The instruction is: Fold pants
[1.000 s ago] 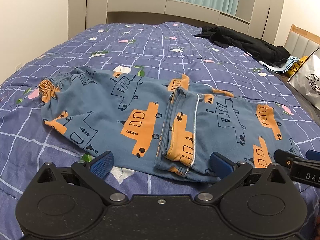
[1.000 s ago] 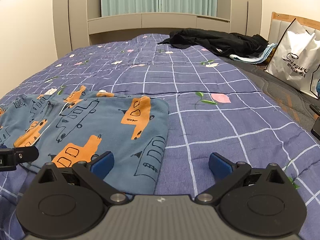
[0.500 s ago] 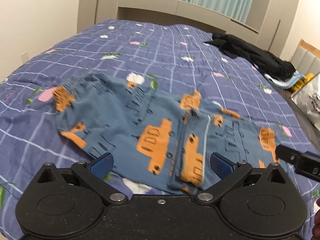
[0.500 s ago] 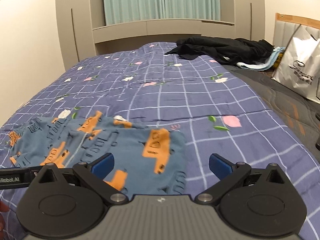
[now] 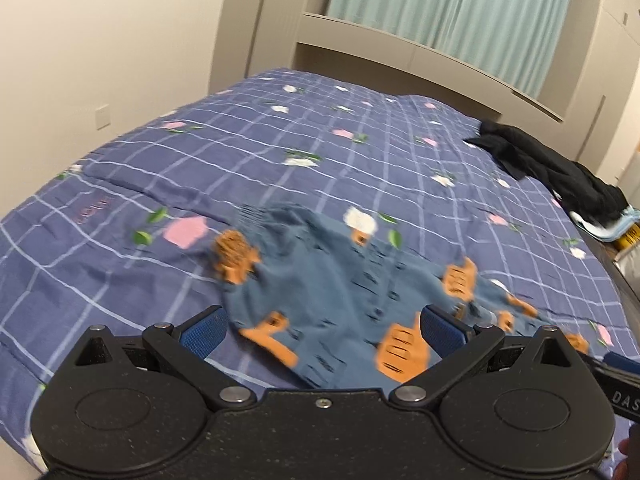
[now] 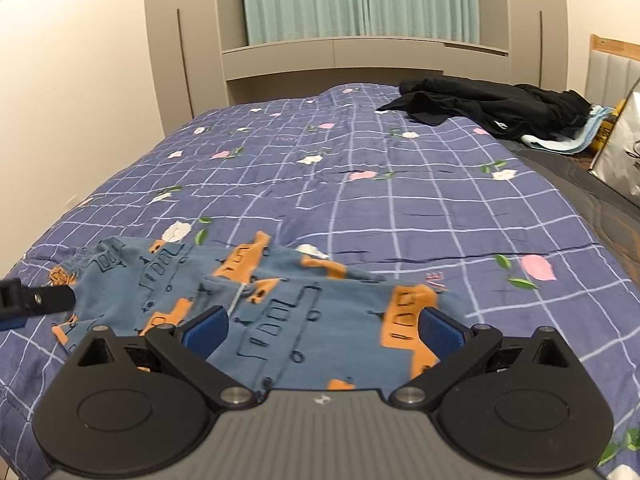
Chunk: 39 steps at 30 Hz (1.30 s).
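Blue pants printed with orange trucks lie folded lengthwise on the bed, waistband to the left; they also show in the right wrist view. My left gripper is open and empty, raised above the pants' near edge toward the waistband end. My right gripper is open and empty above the leg end. The left gripper's tip shows at the left edge of the right wrist view. The left wrist view is blurred by motion.
The bed has a purple checked quilt with flowers. A black garment lies at the far right over a light blue cloth. A white shopping bag stands at the right edge. Headboard shelf and curtain stand behind.
Both grippers have risen and pulled back from the pants, and both views have tilted up. The pants lie as they were. Both grippers stay open.
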Tool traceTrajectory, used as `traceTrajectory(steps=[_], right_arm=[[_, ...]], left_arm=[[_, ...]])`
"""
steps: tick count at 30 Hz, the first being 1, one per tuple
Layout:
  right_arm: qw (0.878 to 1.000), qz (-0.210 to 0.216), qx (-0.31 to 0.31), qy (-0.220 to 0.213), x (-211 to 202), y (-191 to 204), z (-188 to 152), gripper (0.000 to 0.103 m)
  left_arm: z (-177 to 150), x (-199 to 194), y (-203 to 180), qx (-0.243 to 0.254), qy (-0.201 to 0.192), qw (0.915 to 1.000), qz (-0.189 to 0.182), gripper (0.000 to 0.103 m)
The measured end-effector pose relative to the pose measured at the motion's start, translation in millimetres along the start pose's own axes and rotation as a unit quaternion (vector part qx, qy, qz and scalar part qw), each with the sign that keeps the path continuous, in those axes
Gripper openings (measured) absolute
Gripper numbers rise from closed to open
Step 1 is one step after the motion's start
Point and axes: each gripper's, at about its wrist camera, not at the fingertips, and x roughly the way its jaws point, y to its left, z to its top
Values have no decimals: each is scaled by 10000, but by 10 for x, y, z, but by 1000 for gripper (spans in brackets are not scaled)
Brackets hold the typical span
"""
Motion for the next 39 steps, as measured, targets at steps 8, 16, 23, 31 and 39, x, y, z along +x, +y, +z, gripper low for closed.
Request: traceTrajectory(steps=[8, 16, 23, 31, 39], right_arm=[[9998, -26, -156, 109, 165, 155, 7, 103], [9989, -119, -255, 366, 386, 238, -76, 103], [9978, -185, -359, 521, 490, 285, -180, 103], [9970, -315, -684, 175, 477, 351, -342, 103], [9979, -208, -604, -61, 475, 303, -414, 103]], left_arm=[[65, 114, 338, -285, 73, 9991, 318, 102], [68, 252, 502, -369, 199, 9981, 450, 102], [70, 362, 576, -391, 276, 9977, 485, 102], [35, 431, 513, -208, 52, 9990, 382, 102], [67, 481, 557, -401, -384, 9985, 31, 102]])
